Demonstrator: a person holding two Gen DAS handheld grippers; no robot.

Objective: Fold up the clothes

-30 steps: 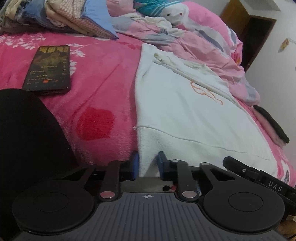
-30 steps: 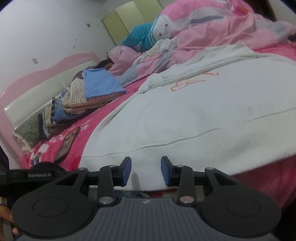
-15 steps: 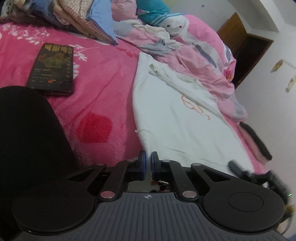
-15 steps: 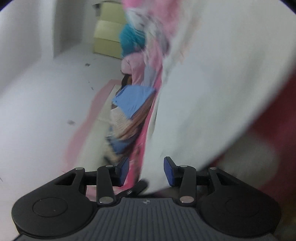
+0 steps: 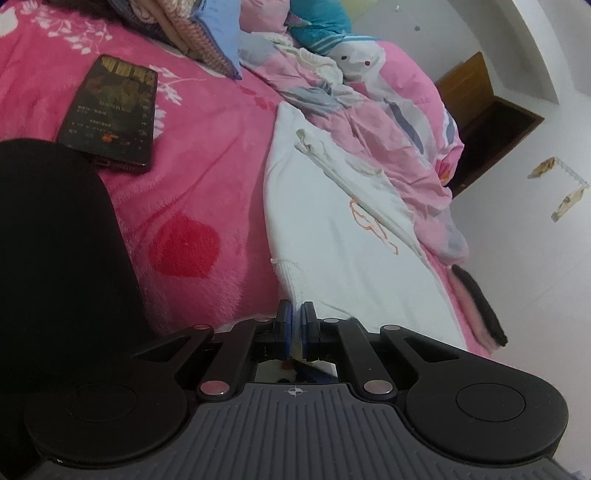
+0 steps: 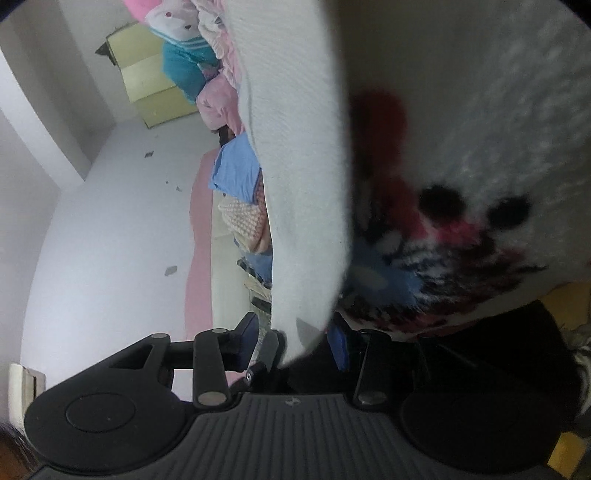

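A white sweatshirt (image 5: 332, 240) with an orange chest drawing lies flat on the pink bed (image 5: 207, 177). My left gripper (image 5: 294, 314) is shut on its ribbed hem at the near left corner, and the cloth is pinched between the blue pads. In the right wrist view the scene is rolled on its side. There the sweatshirt hem (image 6: 303, 184) hangs over the bed edge and runs down between the fingers of my right gripper (image 6: 295, 343). Its jaws are closing, but a gap still shows on each side of the cloth.
A phone (image 5: 110, 114) lies on the bed to the left. Folded clothes (image 5: 207, 37) are piled at the headboard, beside a crumpled pink duvet (image 5: 388, 129) and a plush toy (image 5: 325, 29). A dark garment (image 5: 480, 302) hangs at the right bed edge. A black mass (image 5: 55, 240) fills the near left.
The left jaws closed onto the hem corner. The right gripper rolled onto its side and sank to the bed edge, where the hem now hangs between its fingers.
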